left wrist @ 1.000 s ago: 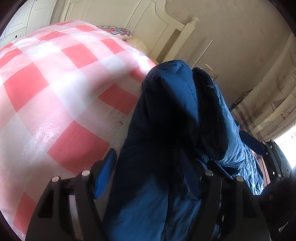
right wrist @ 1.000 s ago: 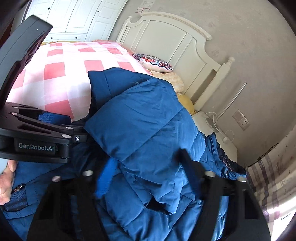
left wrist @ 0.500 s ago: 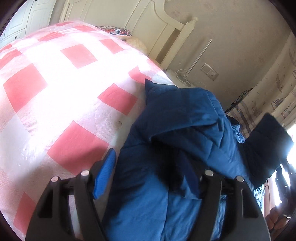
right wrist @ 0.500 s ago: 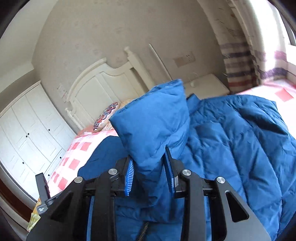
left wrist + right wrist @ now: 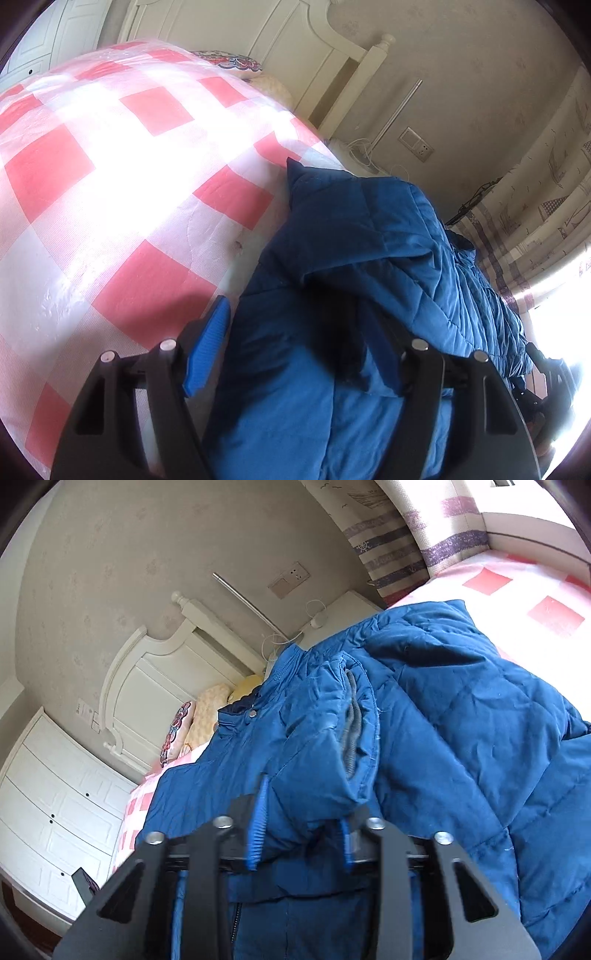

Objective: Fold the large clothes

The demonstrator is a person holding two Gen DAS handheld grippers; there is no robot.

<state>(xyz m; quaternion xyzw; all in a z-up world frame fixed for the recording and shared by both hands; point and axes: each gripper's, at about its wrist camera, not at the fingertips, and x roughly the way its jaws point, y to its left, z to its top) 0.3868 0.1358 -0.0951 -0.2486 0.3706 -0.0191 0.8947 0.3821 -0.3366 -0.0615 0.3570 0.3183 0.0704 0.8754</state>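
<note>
The right gripper (image 5: 301,825) is clenched on a bunched fold of the blue padded jacket (image 5: 443,720), the cloth squeezed between its blue pads (image 5: 256,834). The left gripper (image 5: 306,350) has its fingers set wide with jacket (image 5: 351,258) cloth lying between them; one blue pad (image 5: 207,343) stands clear of the fabric, the other is hidden under it, so I cannot tell whether it grips.

The jacket lies heaped on the bed, near the edge beside the bedside cabinet (image 5: 347,609). The bed is covered by a red-and-white checked bedspread (image 5: 110,184). At its head stand a cream headboard (image 5: 147,675) and patterned pillows (image 5: 192,720). Behind are a beige wall with a socket (image 5: 291,578), white wardrobe doors (image 5: 55,812), and striped curtains (image 5: 535,221) by a bright window.
</note>
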